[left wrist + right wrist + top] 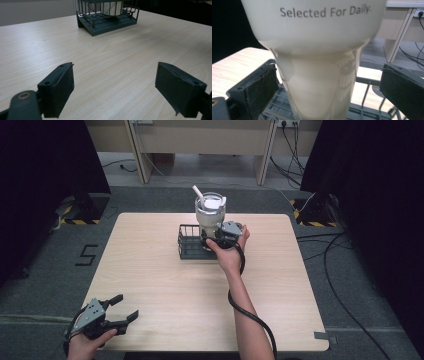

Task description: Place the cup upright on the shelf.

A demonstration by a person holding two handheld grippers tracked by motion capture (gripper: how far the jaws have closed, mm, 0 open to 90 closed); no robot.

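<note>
Pale wooden bench (165, 290) carries a dark wire basket (189, 242) holding a tall cream tumbler with lid and straw (210, 212), around whose base the right gripper (216, 240) stands released, so closing seems next, while the left gripper (122, 312) idles spread.

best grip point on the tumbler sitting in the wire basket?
Probably the narrow lower body of the tumbler, approached level from the person's side. The wide upper section flares past the span of the right claw, whose open pads already flank the taper above the wire basket rim.
</note>
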